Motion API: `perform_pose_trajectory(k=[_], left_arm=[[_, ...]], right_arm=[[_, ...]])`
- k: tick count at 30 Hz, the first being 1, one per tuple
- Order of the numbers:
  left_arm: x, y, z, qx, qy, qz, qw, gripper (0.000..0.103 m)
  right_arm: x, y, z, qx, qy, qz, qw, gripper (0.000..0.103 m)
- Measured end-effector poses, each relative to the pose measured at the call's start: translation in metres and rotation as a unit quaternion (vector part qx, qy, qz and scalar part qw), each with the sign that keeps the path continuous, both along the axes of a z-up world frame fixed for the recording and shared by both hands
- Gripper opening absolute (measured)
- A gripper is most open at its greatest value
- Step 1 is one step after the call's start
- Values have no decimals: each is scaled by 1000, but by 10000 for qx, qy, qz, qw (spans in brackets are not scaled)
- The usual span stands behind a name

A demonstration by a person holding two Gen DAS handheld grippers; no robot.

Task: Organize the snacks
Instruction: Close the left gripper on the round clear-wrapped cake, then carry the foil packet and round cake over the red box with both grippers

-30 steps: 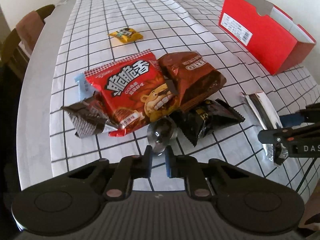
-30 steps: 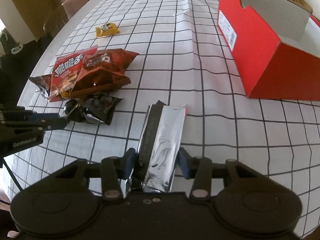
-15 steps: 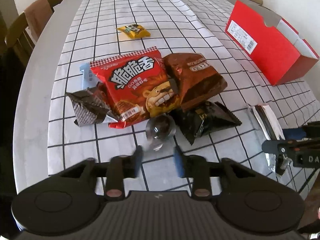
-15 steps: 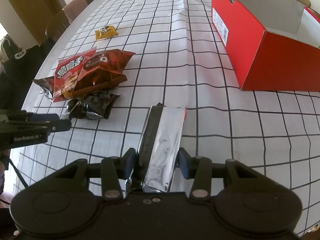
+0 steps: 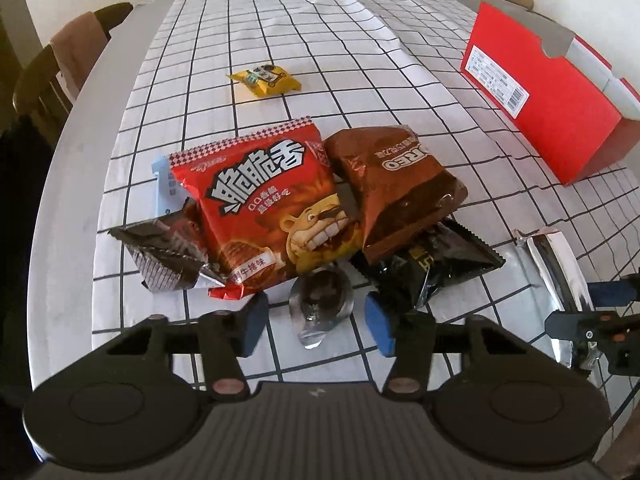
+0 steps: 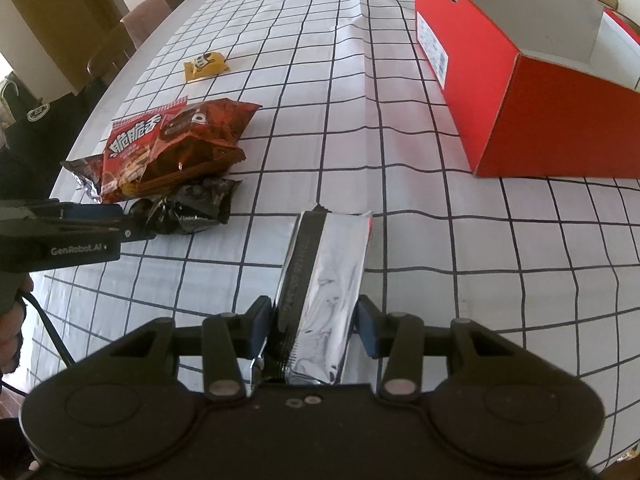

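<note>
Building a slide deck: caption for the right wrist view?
Right hand-held gripper closed on a silver foil packet, red box ahead.

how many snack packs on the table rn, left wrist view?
7 visible: small yellow packet alone, far; red bag, brown Oreo bag, dark-brown wrapper, black bag, round foil pack piled; silver pouch right. Others may hide.

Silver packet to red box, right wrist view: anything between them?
Nothing: in the right wrist view only bare checked tablecloth separates the silver packet from the red box.
</note>
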State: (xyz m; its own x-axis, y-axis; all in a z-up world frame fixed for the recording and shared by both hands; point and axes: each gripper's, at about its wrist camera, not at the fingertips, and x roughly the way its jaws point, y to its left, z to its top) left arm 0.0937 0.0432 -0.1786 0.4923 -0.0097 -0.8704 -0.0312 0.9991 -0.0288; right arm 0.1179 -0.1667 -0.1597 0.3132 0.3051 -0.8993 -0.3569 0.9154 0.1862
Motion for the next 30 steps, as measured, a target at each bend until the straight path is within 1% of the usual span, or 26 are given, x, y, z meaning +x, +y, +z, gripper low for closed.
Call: perform_pose_trajectory(k=[1,3,8,11,13,18,22,24,30], left_arm=[[1,-1,0,23,-4,4,10000,39],[2,-2,1,44,-5,-2,10000,32],[-1,-1,1,-79,0,61,10000,31],[-8,2,6,-241,-7,145,9996,31],[-14,0,11,-310,-24,162,9994,31],[-24,-3,27,-454,-116,199,9987,31],[-29,-3,38,-481,-193,255,9983,31],[-30,-1,42,-487,-203,304,9981,31],[-31,-9,62,-559,-324,248,9976,31]], right_arm=[[0,0,0,-2,-7,4,10000,44],[1,1,0,-1,-20,8,10000,44],[2,-2,5,12,-98,-37,9999,43],[1,-7,13,68,-161,-61,9998,43],[-1,-10,20,96,-238,-55,9997,40],[-2,-17,34,170,-446,-72,9988,39],[-1,-21,31,179,-386,-98,9990,39],[-2,-24,34,208,-429,-110,9988,38],[3,-39,59,423,-713,-239,9963,38]])
